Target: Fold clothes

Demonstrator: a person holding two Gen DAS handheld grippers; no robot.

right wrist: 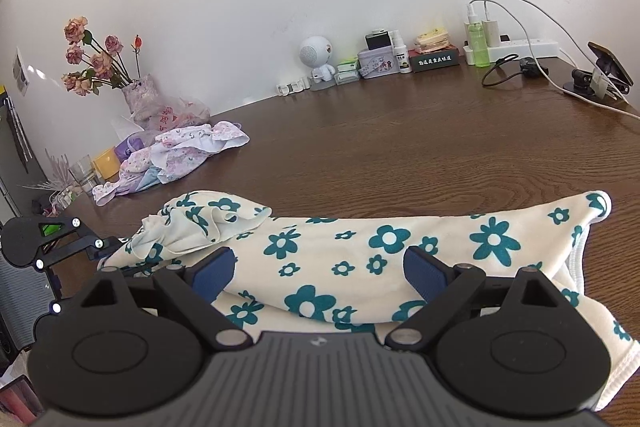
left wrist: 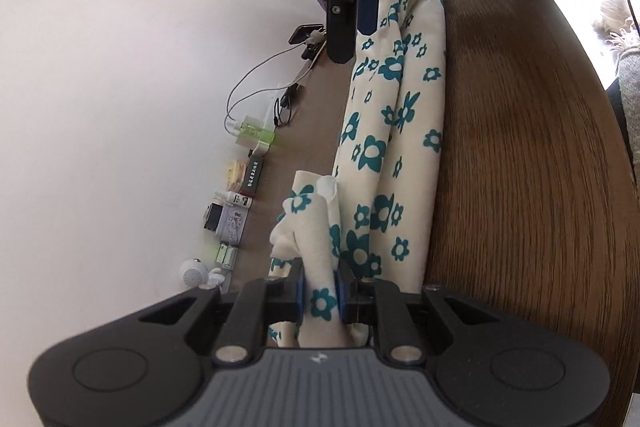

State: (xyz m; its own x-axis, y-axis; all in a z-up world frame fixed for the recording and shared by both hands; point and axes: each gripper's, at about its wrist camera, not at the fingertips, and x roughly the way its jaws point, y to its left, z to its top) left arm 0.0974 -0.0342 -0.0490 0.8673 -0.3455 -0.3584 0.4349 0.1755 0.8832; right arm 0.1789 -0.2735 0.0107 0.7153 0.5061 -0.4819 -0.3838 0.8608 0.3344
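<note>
left gripper (left wrist: 320, 301): clamped on floral garment (left wrist: 394, 131) end | right gripper (right wrist: 318, 273): jaws apart, garment between and beneath | table (right wrist: 400, 147) ahead

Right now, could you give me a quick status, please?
Left tool shut on floral garment. Right tool open over it. Garment partly folded on table. Nothing in the way.

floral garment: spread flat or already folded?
Partly folded: floral garment lies doubled into a long strip on the table, one end bunched and shut in the left tool.
</note>
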